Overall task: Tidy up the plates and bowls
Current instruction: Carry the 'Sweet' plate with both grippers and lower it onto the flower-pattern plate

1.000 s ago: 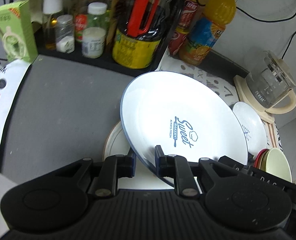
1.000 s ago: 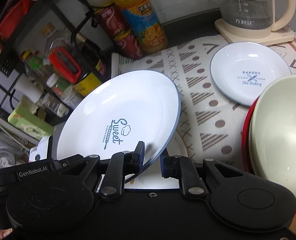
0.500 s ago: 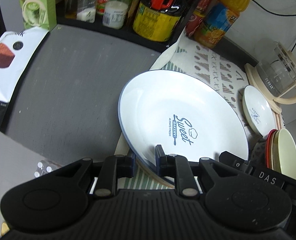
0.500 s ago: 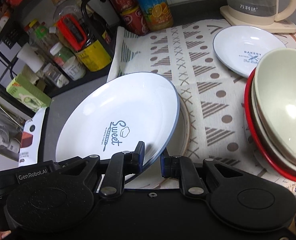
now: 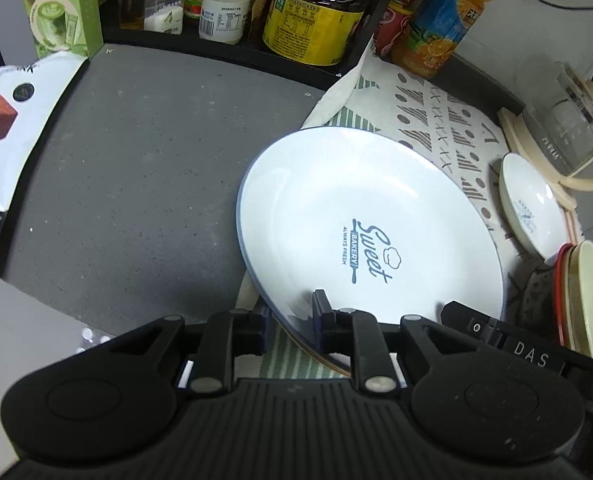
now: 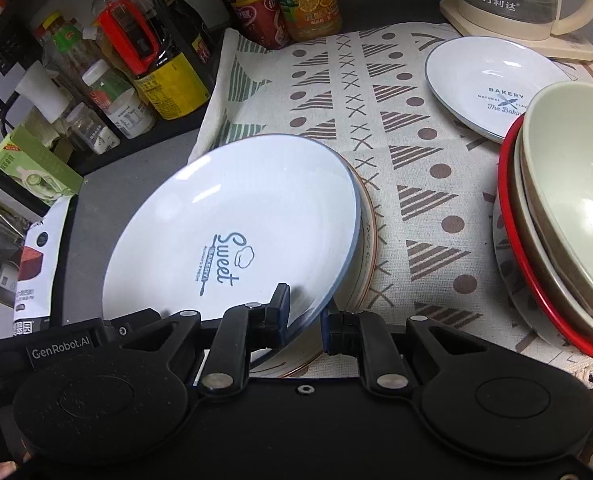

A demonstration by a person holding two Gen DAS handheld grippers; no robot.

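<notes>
Stiff, glossy, breakable large plate (image 5: 370, 236), pinched at near rim by left gripper (image 5: 290, 316) and right gripper (image 6: 304, 312); probably slippery, best kept rim-held.

Between the fingers, the big plate (image 5: 360, 216) looks like glossy white ceramic. Beyond the fingers, the cloth (image 6: 376, 92) is a matt woven fabric; left of them, the counter (image 5: 136, 168) is rough, speckled grey.

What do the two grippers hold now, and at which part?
Both hold the large white plate by its near rim: the left gripper and the right gripper each pinch the edge, one pad above, one below.
</notes>
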